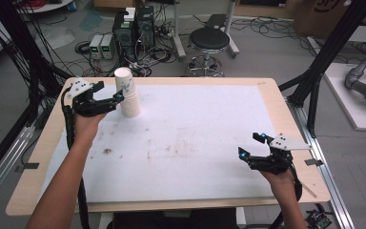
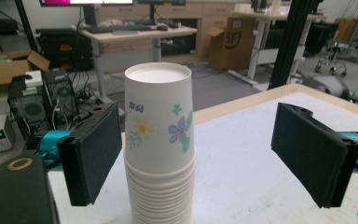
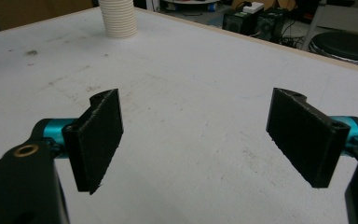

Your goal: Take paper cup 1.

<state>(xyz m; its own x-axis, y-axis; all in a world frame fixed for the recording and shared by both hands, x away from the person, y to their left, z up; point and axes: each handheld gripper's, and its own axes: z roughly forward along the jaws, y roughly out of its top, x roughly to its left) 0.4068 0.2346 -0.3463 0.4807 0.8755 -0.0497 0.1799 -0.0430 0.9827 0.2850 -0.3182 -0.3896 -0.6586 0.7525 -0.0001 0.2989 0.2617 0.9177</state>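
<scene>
Left gripper [image 2: 198, 158] fingers spread beside stack of paper cups [image 2: 160, 149] (inverted, white, flower print); right gripper [image 3: 200, 140] released.

Grey floor with cables [image 1: 52, 43]; black stool [image 1: 209, 40] and computer towers [image 1: 133, 26] behind table [image 1: 271, 95]; desks [image 2: 135, 32], cardboard boxes [image 2: 226, 44] beyond.

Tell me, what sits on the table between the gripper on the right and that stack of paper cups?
Nothing: in the high view, only bare, lightly stained white table separates the right gripper from the stack of paper cups.
</scene>
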